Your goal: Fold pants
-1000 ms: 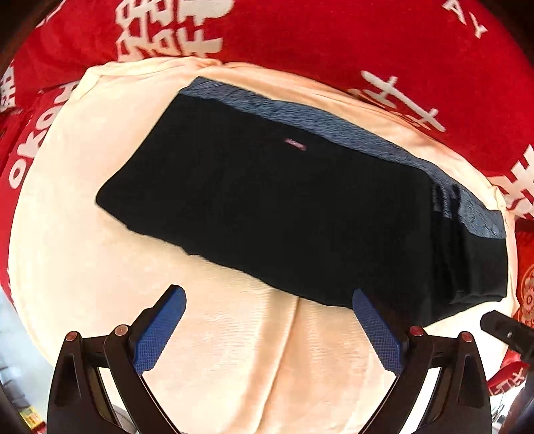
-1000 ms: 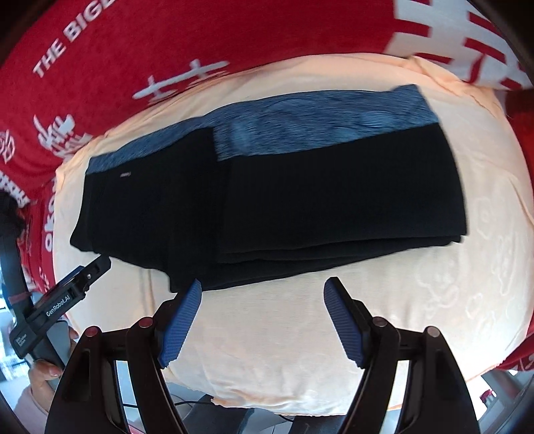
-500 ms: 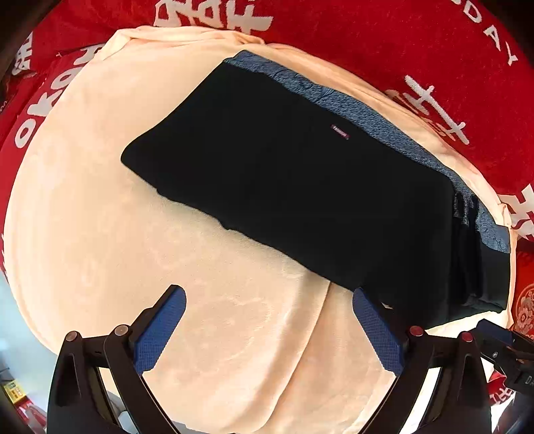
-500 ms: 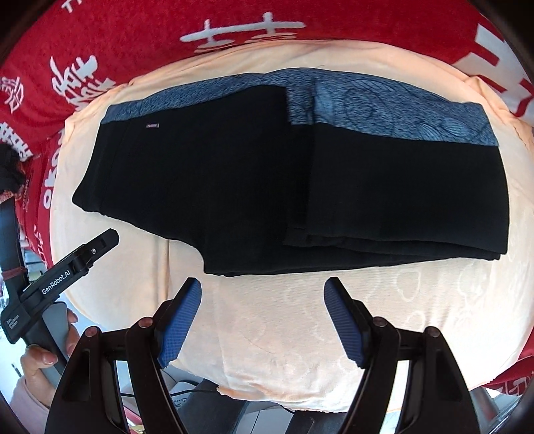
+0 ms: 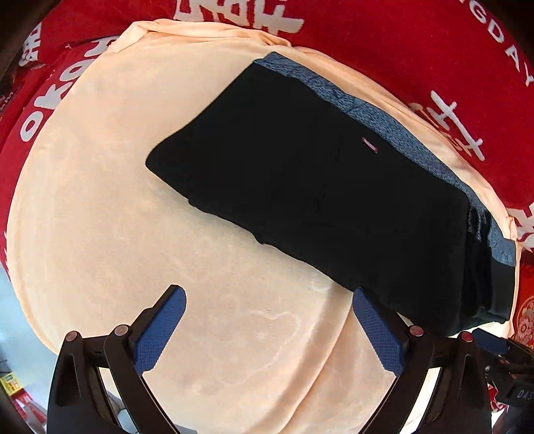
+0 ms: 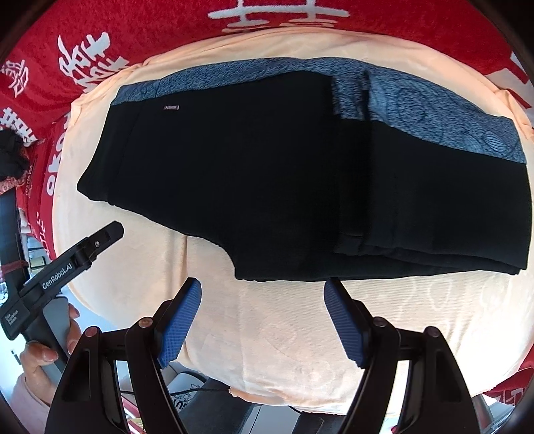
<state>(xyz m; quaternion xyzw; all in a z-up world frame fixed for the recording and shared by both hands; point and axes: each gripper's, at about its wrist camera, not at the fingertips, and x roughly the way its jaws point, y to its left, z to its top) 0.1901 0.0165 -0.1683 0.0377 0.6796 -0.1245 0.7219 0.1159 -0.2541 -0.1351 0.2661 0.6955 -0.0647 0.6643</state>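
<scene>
A: Where are the pants?

B: The black pants [image 5: 320, 193] lie flat on the peach blanket [image 5: 100, 217], running from the centre of the left wrist view down to its lower right. In the right wrist view they fill the middle of the frame [image 6: 267, 173], with the right part folded over in layers.

A: And the waistband?

B: The blue waistband [image 6: 434, 113] runs along the top edge, with a small label [image 6: 171, 107] at upper left just below it.

A: The claws?

B: The left gripper [image 5: 267, 327] is spread wide with nothing between its blue pads, low in the frame over bare blanket; its right pad sits at the pants' near edge. The right gripper [image 6: 263, 317] is wide open too, empty, just below the pants' hem.

A: Anything else?

B: A red cloth [image 6: 133, 30] with white lettering lies under the blanket.
</scene>
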